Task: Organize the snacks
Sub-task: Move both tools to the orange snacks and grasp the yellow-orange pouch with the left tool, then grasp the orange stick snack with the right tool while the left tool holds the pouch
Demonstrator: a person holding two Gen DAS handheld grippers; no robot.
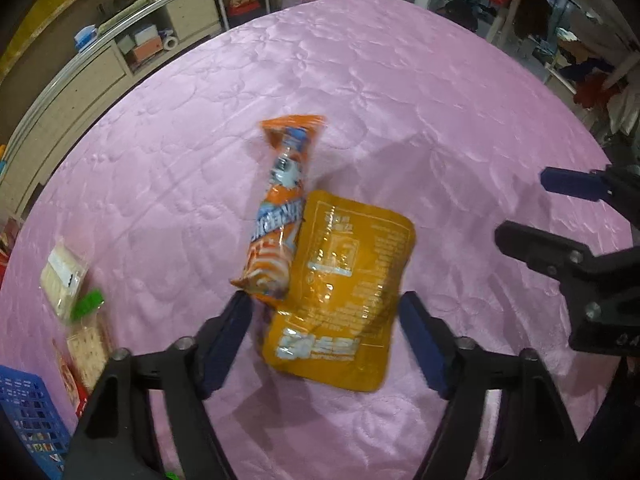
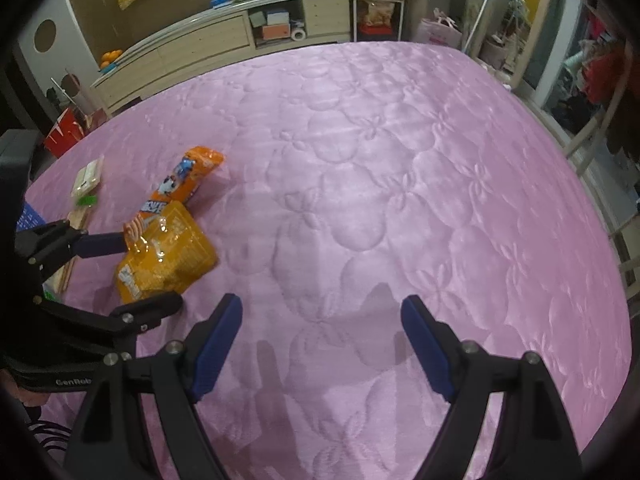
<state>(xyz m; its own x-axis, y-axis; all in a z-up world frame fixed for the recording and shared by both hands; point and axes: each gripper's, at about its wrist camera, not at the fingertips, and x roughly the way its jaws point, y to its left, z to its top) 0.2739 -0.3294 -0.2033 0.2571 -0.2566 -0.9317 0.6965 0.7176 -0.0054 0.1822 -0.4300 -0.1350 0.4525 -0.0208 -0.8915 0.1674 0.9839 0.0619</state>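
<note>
A yellow snack pouch lies flat on the pink quilt, with an orange and blue snack tube lying along its left edge. My left gripper points down over the pouch's near half and is open. Its fingers stand on either side of the pouch, close to its edges, without squeezing it. The right wrist view shows that same left gripper straddling the pouch beside the tube. My right gripper is open over bare quilt, to the right of the pouch, with nothing between its fingers.
Pale cracker packets and a green piece lie at the quilt's left edge, near a blue mesh basket. A low cabinet runs along the far wall. A red box stands off the quilt's left corner.
</note>
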